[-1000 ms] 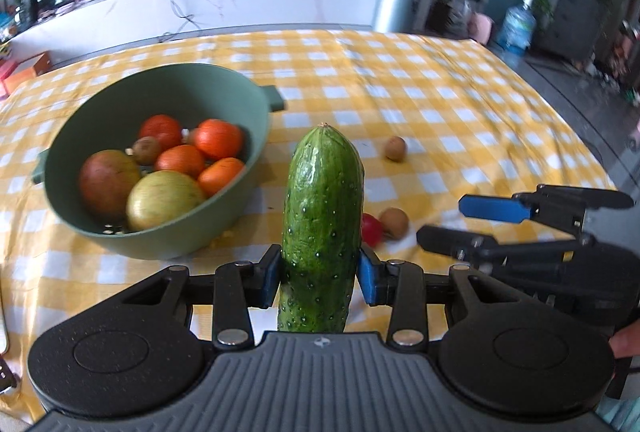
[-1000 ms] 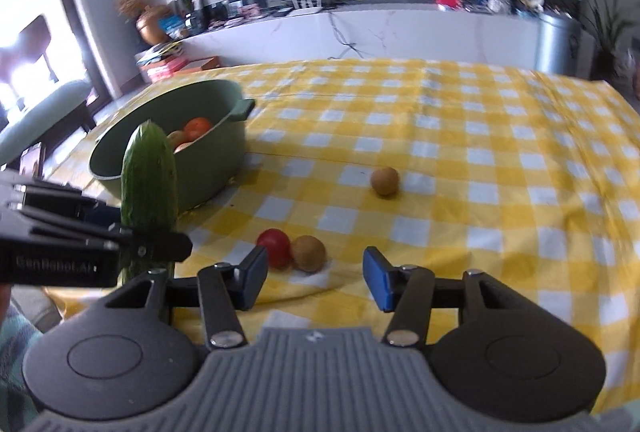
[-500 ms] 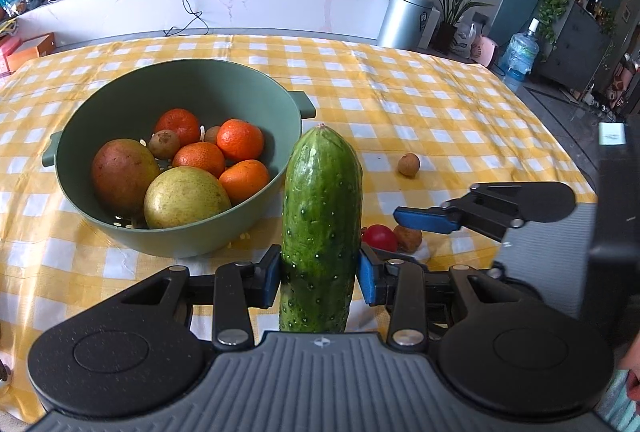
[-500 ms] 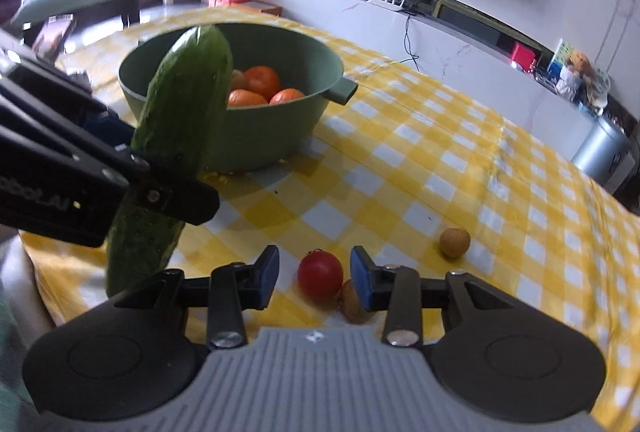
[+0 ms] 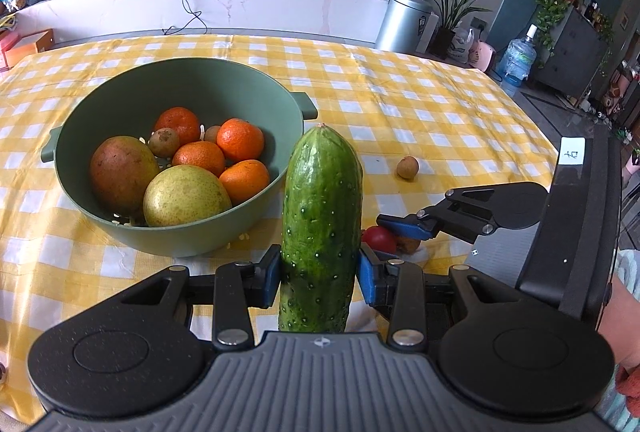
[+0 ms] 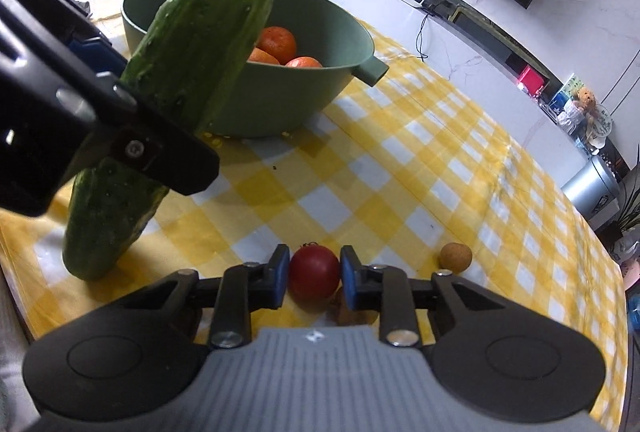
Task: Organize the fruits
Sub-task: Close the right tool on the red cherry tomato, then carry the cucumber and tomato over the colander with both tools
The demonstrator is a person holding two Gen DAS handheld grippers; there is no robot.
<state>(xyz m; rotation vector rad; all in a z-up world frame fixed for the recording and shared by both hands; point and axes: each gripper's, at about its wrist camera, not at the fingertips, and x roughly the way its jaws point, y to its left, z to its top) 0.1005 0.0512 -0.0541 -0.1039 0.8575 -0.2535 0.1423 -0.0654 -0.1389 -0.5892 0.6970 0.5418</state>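
Cucumber stands upright at centre of the left wrist view, clamped between the jaws of the left gripper; in the right wrist view it leans across the left of the frame, its top in front of the bowl; whether its lower end touches the checked cloth on the counter I cannot tell. Bowl sits at left centre of the left view, holding oranges, a pear, a mango and small brown fruits. Right gripper is low at centre of its own frame, jaws closed on a tomato resting on the cloth; a brown fruit lies just beside the tomato, partly hidden; a longan lies apart at lower right.
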